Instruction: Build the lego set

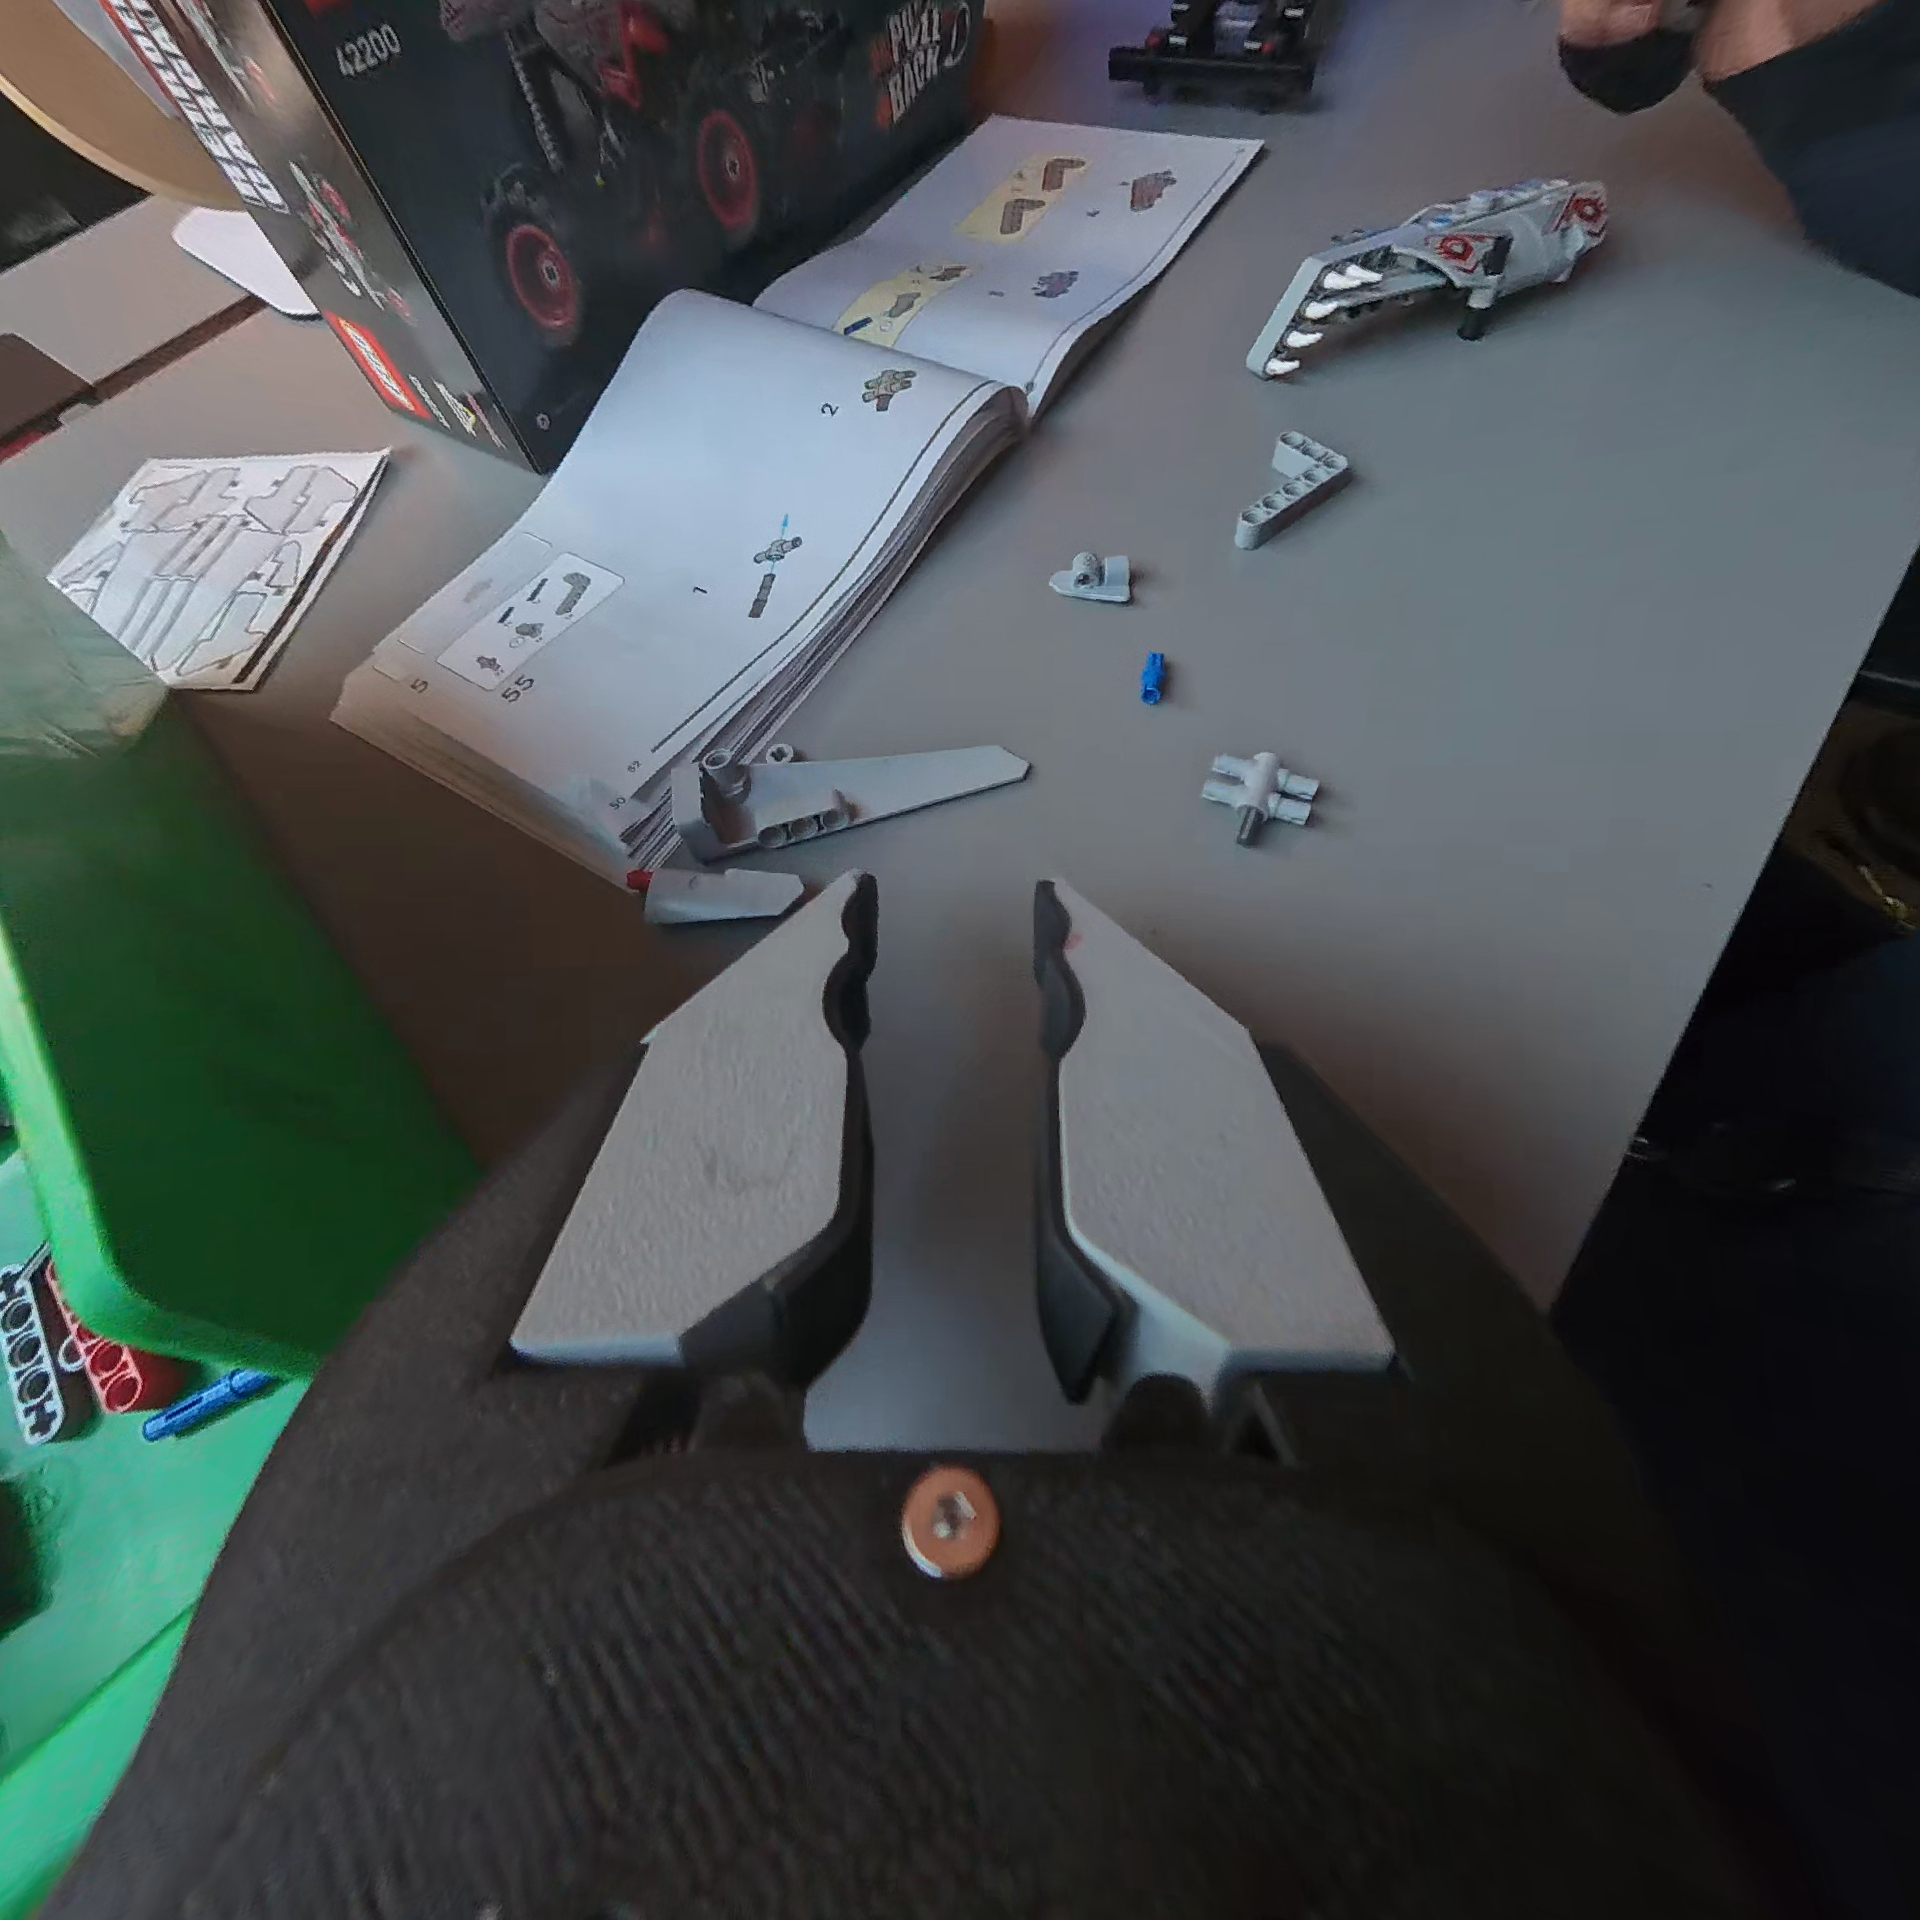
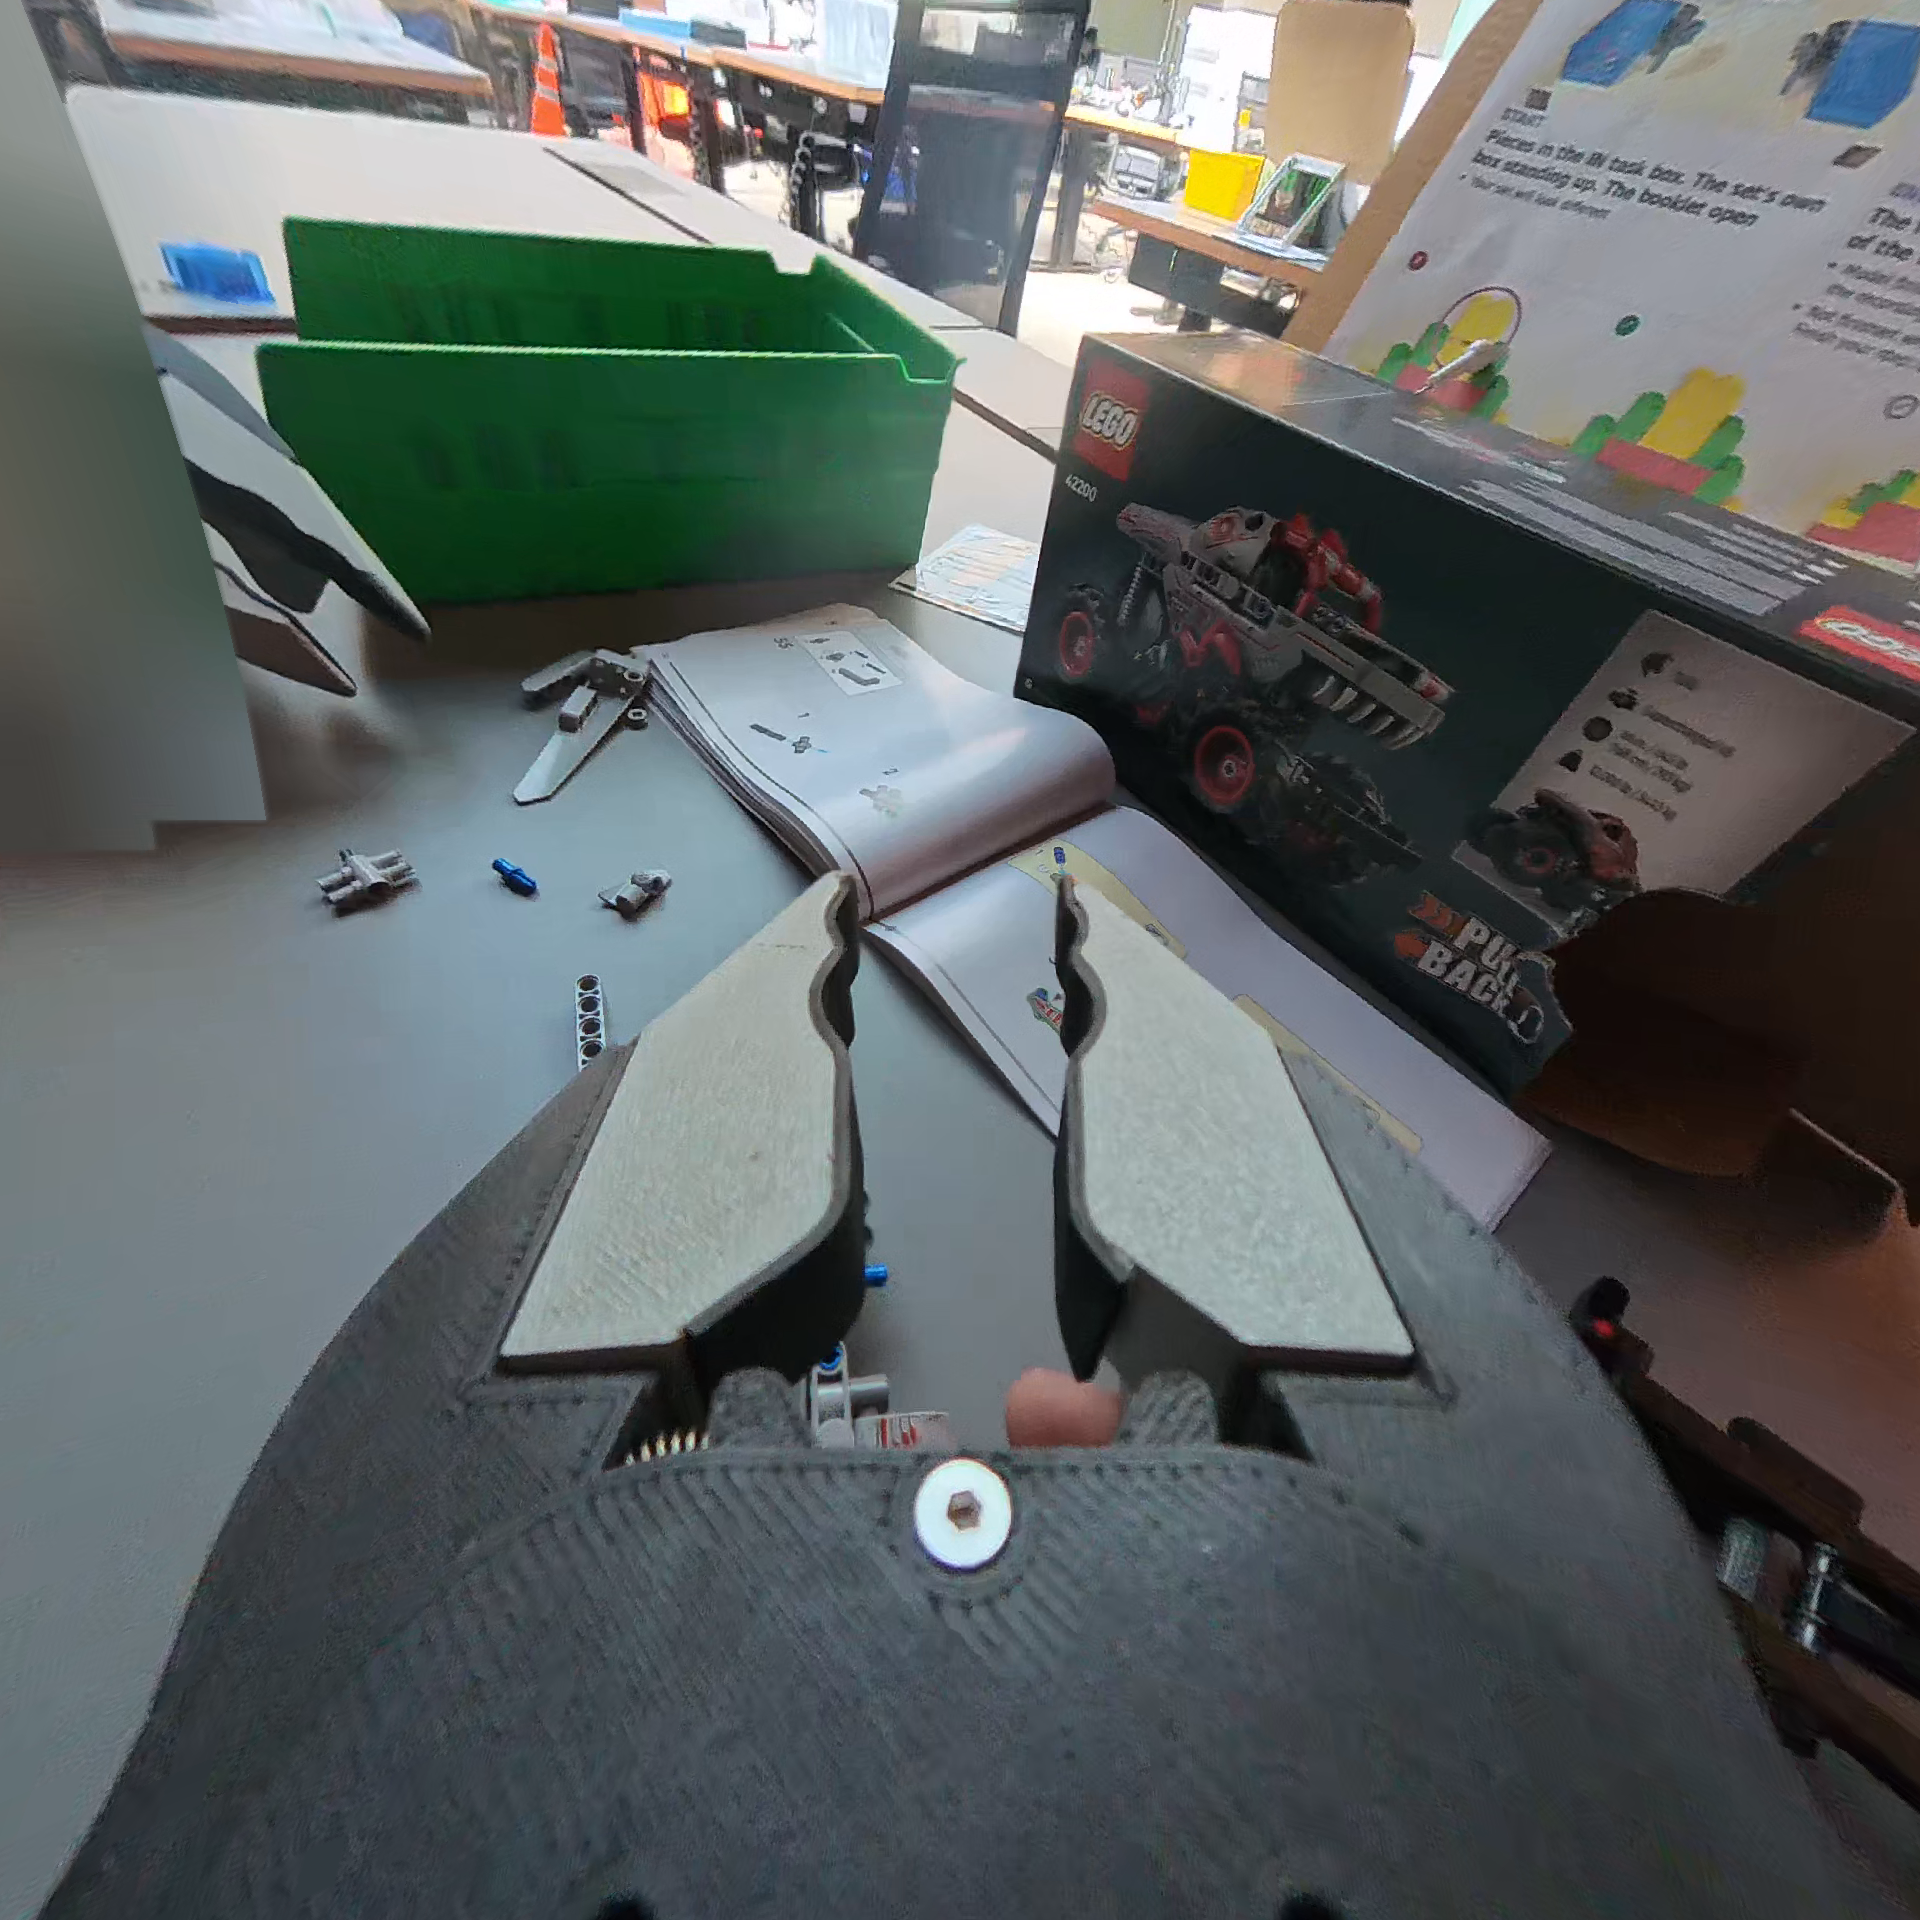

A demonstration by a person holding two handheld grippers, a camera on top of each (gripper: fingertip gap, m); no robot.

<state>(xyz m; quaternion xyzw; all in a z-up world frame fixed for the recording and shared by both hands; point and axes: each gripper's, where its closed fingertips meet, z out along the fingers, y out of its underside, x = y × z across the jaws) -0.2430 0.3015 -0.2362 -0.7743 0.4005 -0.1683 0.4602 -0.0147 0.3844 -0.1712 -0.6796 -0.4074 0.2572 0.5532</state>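
Observation:
Loose grey pieces lie on the grey table (image 1: 1455, 727): a long pointed panel (image 1: 862, 792), a cross-shaped connector (image 1: 1259, 792), a small blue pin (image 1: 1152, 677), a small grey piece (image 1: 1091, 578) and an angled beam (image 1: 1294, 486). A built toothed jaw section (image 1: 1434, 265) lies farther right. My left gripper (image 1: 954, 894) is open and empty, above the table just short of the panel. My right gripper (image 2: 954, 904) is open and empty over the open instruction booklet (image 2: 894, 748). The connector (image 2: 364, 878), blue pin (image 2: 513, 876) and panel (image 2: 571, 748) show to its left.
The black set box (image 2: 1403, 665) stands behind the booklet (image 1: 727, 540). A green parts bin (image 2: 603, 436) sits at the left, with beams inside it (image 1: 62, 1361). A sticker sheet (image 1: 218, 566) lies by the box. A dark chassis (image 1: 1216, 52) stands far back. The table edge runs along the right. One gripper's finger ends stand about 25 centimetres off the other's. My left gripper is the nearer one to the cross-shaped connector (image 1: 1259, 792): about 7 centimetres, against 20 centimetres. It is also in sight in the right wrist view (image 2: 355, 867). To the small blue pin (image 1: 1152, 677): left tips about 9 centimetres, right tips about 15 centimetres. Seen from the right wrist view (image 2: 514, 878) as well. The small grey piece (image 1: 1091, 578) lies around 12 centimetres away from my left fingertips. Look for it in the right wrist view (image 2: 635, 883) too.

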